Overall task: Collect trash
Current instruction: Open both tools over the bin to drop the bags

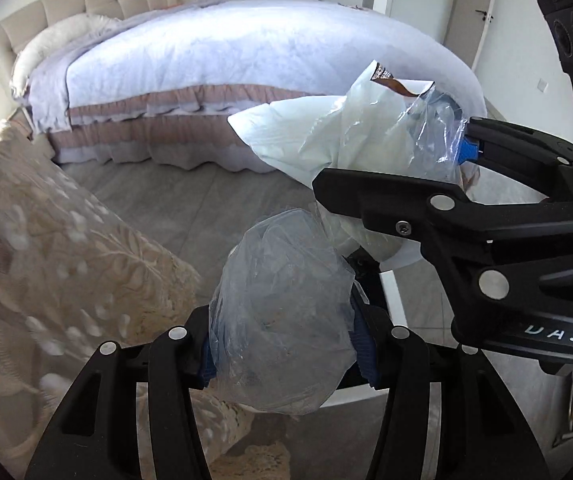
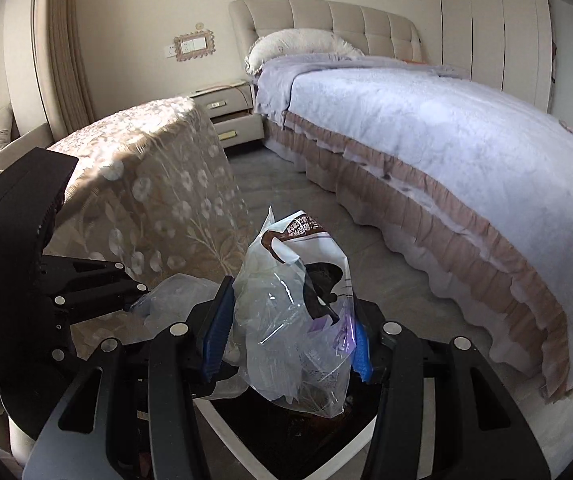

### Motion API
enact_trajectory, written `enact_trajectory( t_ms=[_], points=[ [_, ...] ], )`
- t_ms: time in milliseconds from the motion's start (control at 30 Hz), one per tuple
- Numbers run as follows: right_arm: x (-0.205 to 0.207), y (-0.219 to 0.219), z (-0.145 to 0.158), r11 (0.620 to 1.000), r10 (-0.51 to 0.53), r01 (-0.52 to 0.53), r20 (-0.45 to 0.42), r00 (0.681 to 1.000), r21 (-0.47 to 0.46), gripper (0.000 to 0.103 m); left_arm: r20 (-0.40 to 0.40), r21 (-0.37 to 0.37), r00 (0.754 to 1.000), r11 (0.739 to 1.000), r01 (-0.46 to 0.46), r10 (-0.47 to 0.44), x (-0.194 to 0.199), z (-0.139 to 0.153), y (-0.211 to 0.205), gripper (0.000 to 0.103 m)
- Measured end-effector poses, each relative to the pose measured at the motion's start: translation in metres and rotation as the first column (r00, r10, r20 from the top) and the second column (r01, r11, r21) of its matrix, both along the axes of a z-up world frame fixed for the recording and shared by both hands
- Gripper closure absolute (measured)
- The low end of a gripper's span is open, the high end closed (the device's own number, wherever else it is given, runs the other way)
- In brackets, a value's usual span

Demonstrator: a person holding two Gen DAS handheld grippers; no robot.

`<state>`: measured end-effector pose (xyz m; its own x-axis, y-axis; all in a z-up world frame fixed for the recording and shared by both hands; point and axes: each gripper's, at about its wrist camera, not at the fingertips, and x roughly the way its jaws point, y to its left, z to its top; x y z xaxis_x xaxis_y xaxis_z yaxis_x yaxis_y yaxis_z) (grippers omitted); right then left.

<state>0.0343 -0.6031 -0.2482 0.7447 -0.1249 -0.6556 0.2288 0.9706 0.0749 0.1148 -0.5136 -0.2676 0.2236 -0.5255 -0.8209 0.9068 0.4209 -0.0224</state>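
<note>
The left gripper (image 1: 286, 340) was clamped on a crumpled clear plastic bag (image 1: 282, 312). The right gripper (image 2: 286, 340) was clamped on a bundle of plastic wrappers (image 2: 294, 320). Both loads hung above a white-rimmed bin (image 2: 222, 412) beside the bed (image 2: 426, 128).

Close wrist views sharing bed (image 1: 246, 52)

The clear plastic bag (image 1: 282, 312) hid the left gripper's blue pads (image 1: 366, 354) almost wholly. The patterned fabric (image 1: 46, 240) was blurred. Print on the white wrapper (image 2: 306, 226) was too small to read.
</note>
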Motion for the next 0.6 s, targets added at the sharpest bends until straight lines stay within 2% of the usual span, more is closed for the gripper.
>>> enact_trajectory(
  t_ms=[167,233,267,300,333,367,400,600],
  points=[
    [0.010,-0.013,-0.030,0.999,-0.001,0.003,-0.057,0.998,0.041,0.051,-0.012,0.034,1.000,0.999,0.005,-0.004,0.004,-0.031,-0.007,0.048],
    [0.013,-0.017,-0.041,0.999,-0.003,0.007,-0.083,0.997,0.052,0.048,-0.021,0.048,1.000,0.999,0.014,-0.013,0.000,-0.039,-0.010,0.037],
    [0.015,-0.019,-0.045,0.998,0.003,0.003,-0.092,0.996,0.063,0.043,-0.019,0.051,1.000,0.998,0.022,-0.021,-0.001,-0.041,-0.012,0.016],
    [0.016,-0.021,-0.050,0.997,0.011,-0.003,-0.106,0.994,0.081,0.030,-0.025,0.057,0.999,0.998,0.032,-0.031,-0.001,-0.044,-0.014,0.006],
    [0.017,-0.023,-0.054,0.996,0.012,-0.001,-0.116,0.993,0.092,0.023,-0.031,0.067,0.998,0.997,0.048,-0.046,-0.003,-0.048,-0.016,0.005],
    [0.018,-0.024,-0.059,0.994,0.019,-0.006,-0.125,0.992,0.108,0.008,-0.027,0.082,0.998,0.995,0.055,-0.053,-0.004,-0.053,-0.018,0.005],
    [0.019,-0.025,-0.063,0.993,0.026,-0.011,-0.126,0.992,0.116,0.004,-0.018,0.100,0.998,0.993,0.056,-0.054,-0.003,-0.057,-0.019,0.005],
    [0.021,-0.015,-0.067,0.996,0.039,-0.028,-0.144,0.989,0.080,0.004,0.011,0.099,0.999,0.994,0.039,-0.040,-0.007,-0.061,-0.022,0.005]
  ],
)
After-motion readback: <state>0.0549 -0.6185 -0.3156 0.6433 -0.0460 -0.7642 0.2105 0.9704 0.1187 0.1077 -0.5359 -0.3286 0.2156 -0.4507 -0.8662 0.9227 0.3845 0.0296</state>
